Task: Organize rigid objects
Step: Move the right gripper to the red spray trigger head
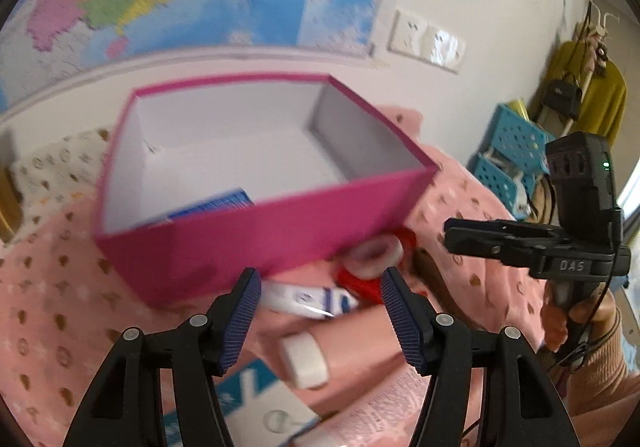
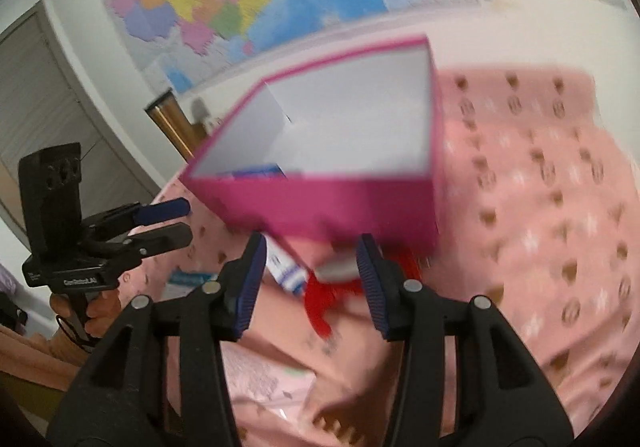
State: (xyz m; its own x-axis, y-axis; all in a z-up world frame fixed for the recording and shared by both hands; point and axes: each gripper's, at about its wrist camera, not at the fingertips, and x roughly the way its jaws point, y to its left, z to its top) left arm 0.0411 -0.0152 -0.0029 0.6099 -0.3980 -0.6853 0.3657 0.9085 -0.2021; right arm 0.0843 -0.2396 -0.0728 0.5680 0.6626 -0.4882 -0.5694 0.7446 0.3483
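Pink box (image 1: 256,231) rim beyond both empty grippers; bedspread (image 2: 540,207) rightward

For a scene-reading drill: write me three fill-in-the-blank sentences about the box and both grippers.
1. The outside of the box is ____.
2. Inside the box lies a ____ packet.
3. Nothing sits between the fingers of the left gripper or the right gripper; both are ____.

Missing words: pink; blue; open
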